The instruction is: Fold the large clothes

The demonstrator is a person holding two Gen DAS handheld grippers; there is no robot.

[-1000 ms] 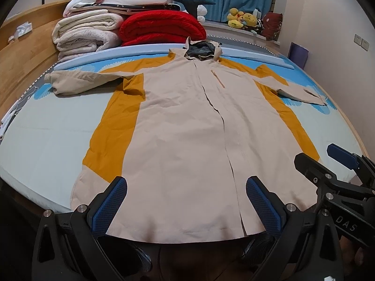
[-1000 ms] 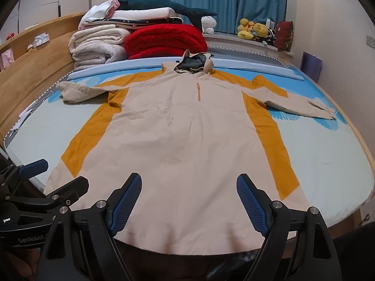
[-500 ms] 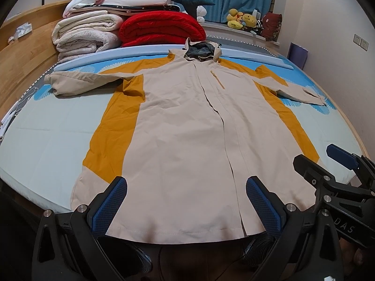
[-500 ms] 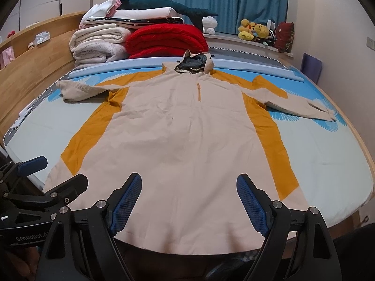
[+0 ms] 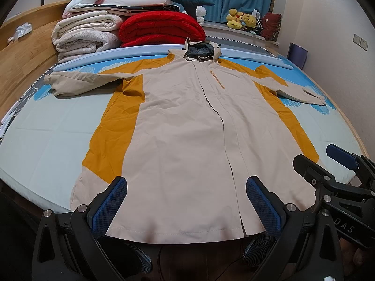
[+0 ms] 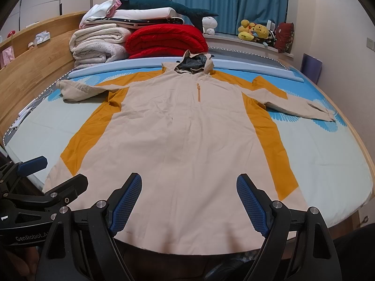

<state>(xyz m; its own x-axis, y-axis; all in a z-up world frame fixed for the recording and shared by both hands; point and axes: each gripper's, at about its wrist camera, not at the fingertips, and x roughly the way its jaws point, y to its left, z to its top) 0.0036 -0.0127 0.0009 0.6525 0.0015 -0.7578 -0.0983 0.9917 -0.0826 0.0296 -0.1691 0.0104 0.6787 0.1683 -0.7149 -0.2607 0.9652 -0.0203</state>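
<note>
A long beige hooded coat (image 5: 182,126) (image 6: 187,131) with orange side panels lies flat, front up, on the bed (image 5: 46,126), sleeves spread to both sides and hood at the far end. Its hem hangs over the near bed edge. My left gripper (image 5: 186,205) hovers open above the hem, nothing between its blue pads. My right gripper (image 6: 189,202) is open too, over the hem's middle; it also shows at the right edge of the left wrist view (image 5: 325,161). The left gripper appears at the left edge of the right wrist view (image 6: 54,173).
Folded white blankets (image 5: 86,35) and a red quilt (image 5: 161,27) are stacked at the head of the bed. A wooden headboard (image 5: 25,56) runs along the left. Stuffed toys (image 5: 243,21) sit on a ledge by blue curtains (image 6: 229,2). A wall stands close on the right.
</note>
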